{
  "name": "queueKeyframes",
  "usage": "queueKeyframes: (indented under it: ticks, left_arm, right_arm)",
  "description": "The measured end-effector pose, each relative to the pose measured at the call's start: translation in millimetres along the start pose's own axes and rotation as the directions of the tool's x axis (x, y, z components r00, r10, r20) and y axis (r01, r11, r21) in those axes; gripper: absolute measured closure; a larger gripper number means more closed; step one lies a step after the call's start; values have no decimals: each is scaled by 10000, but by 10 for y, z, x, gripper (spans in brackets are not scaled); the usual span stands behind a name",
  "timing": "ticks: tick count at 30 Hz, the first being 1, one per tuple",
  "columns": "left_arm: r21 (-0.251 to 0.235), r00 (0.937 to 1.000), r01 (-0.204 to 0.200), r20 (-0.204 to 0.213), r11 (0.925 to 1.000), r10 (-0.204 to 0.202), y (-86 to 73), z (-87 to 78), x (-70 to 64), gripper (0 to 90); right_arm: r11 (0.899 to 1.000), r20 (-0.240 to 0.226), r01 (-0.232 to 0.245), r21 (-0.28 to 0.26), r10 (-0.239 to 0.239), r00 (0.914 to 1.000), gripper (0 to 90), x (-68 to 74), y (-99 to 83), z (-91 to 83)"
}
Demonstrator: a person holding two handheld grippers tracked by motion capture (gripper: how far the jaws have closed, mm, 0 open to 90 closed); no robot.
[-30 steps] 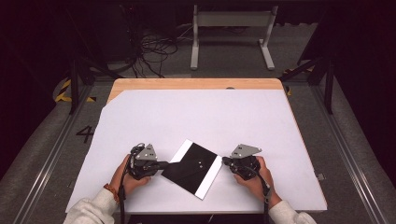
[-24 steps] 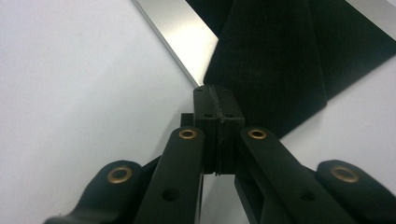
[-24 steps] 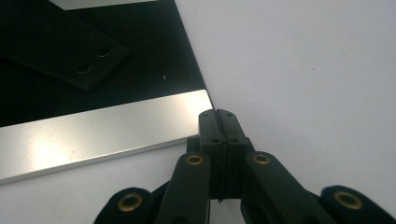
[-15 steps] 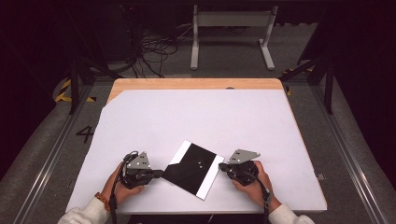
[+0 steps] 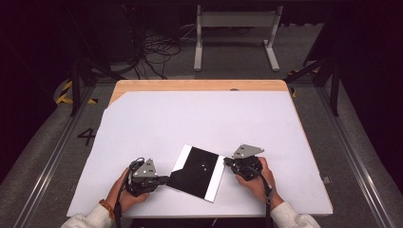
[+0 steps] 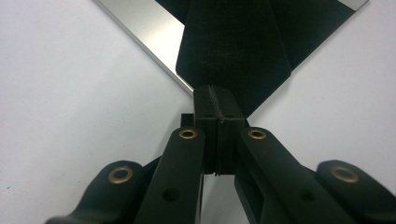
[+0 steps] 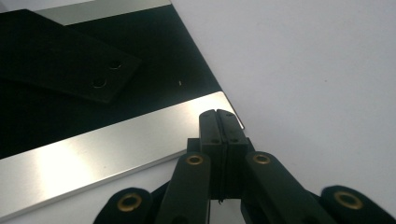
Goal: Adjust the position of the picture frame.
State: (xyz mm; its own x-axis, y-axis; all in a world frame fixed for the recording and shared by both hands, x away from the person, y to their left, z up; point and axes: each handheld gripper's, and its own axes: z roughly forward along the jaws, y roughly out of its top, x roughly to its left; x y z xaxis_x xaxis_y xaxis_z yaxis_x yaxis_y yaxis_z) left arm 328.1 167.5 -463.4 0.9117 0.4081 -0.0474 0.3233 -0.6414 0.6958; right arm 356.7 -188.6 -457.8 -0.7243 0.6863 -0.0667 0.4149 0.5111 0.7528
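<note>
A flat black sheet (image 5: 190, 179) with a silver band (image 7: 116, 144) along two opposite edges lies askew near the table's front edge. On top of it lies a black strip (image 7: 60, 60) with two small holes (image 5: 202, 166) at its far end. My left gripper (image 5: 166, 179) sits at the sheet's left corner. In the left gripper view its jaws (image 6: 218, 93) are pressed together on the near end of the strip (image 6: 233, 42). My right gripper (image 5: 227, 162) is at the sheet's right side, shut, its tips (image 7: 218, 114) over the corner of the silver band.
The white tabletop (image 5: 199, 118) stretches away behind the sheet, with a wooden border (image 5: 199, 85) at the far edge. A metal stand (image 5: 235, 28) and cables (image 5: 157, 47) are on the dark floor beyond. Rails run along both sides.
My left gripper has drawn back a little toward the near-left. The right gripper and the sheet have hardly moved.
</note>
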Motion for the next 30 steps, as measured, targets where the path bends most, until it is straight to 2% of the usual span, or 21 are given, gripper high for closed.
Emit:
queueKeyframes:
  ticks: [8,15,18,23,30]
  left_arm:
    - [-8,9991,-100,407,9999,100,55,62,-93,900]
    - [-102,9976,-235,642,9997,241,154,174,-194,900]
    - [-106,9965,-345,758,9993,352,189,211,-206,899]
    - [-92,9968,-454,660,9989,459,221,238,-239,898]
    - [-37,9952,-671,707,9977,672,293,300,-293,896]
  right_arm:
    - [10000,229,-60,-10,60,9997,900,-128,86,110]
    - [9989,411,-463,-69,466,9981,900,-295,127,216]
    - [9996,452,-294,17,293,9985,900,-301,135,209]
    - [10000,371,-13,96,9,9993,900,-234,102,87]
    - [9997,-267,247,-88,-249,9993,900,-58,-29,-223]
